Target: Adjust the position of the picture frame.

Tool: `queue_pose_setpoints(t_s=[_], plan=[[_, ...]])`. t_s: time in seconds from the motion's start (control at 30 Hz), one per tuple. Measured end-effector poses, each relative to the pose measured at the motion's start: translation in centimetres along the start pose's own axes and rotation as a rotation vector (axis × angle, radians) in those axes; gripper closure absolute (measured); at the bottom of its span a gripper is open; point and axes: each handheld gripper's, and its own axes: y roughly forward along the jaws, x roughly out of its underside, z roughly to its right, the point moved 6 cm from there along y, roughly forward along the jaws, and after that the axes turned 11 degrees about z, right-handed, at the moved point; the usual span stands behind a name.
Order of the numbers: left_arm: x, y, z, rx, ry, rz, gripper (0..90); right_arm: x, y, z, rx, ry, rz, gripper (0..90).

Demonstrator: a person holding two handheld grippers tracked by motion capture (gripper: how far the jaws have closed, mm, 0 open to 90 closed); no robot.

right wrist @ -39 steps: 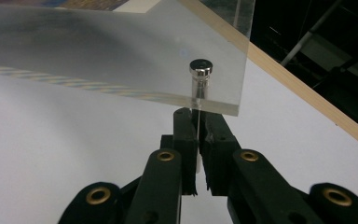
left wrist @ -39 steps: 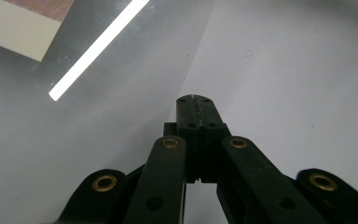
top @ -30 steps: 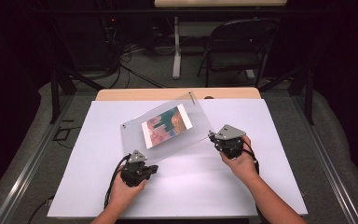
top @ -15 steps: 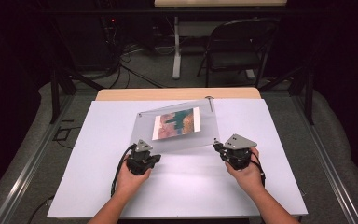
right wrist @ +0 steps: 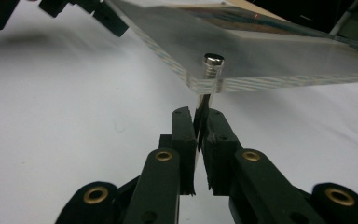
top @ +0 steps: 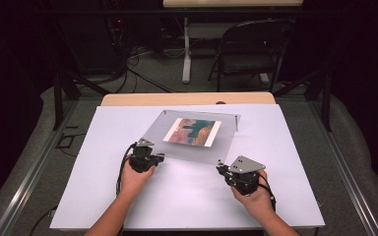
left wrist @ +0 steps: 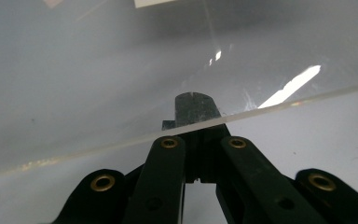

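Now we hold the clear acrylic picture frame (top: 192, 135) between both grippers, above the middle of the tabletop (top: 103, 196), closer to its far edge than to ours. The left gripper (top: 148, 156) is clenched on the frame's near left edge; in the left gripper view its jaws pinch the thin clear edge (left wrist: 121, 142), one pad showing through the sheet. The right gripper (top: 222, 169) is clamped on the metal standoff pin (right wrist: 210, 79) at the near right corner, and in the right gripper view the pin's stem runs down between its closed jaws, the cap sitting on top of the sheet.

Compared with a second ago, we have swung the frame round: then it lay slanted, with one corner pointing toward the far right corner of the tabletop, and the right gripper stood farther from us than the left. Now its long sides run nearly parallel to the far edge, the print (top: 193, 132) faces us squarely, and the far side is raised. We judge the squaring-up nearly done, and setting the frame down on its pins comes next.
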Motion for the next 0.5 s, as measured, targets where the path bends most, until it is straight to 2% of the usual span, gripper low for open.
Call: queue_pose_setpoints(t_s=[0.07,0.1,0.13,0.27,0.37,0.4,0.5], plan=[[-0.1,-0.1,-0.4,-0.006,-0.016,0.010,90.0,0.1,0.1,-0.3,-0.008,0.000,-0.007,83.7],[0.0,-0.3,-0.8,-0.012,-0.026,0.015,90.0,0.3,0.2,-1.0,-0.025,0.013,-0.015,83.6],[0.0,-0.3,-0.8,-0.012,-0.026,0.015,90.0,0.3,0.2,-1.0,-0.025,0.013,-0.015,83.6],[0.4,-0.6,-1.5,-0.032,-0.040,0.012,88.1,0.3,0.7,-2.5,-0.058,0.026,-0.027,83.9],[0.7,-0.8,-1.7,-0.045,-0.041,0.008,84.6,0.2,0.9,-3.2,-0.078,0.022,-0.024,84.0],[1.1,-1.2,-2.0,-0.062,-0.030,-0.012,83.9,0.0,1.3,-3.9,-0.108,0.037,-0.020,84.8],[1.5,-2.0,-2.3,-0.081,-0.022,-0.024,81.5,-0.2,1.6,-4.6,-0.132,0.049,-0.019,85.4]])
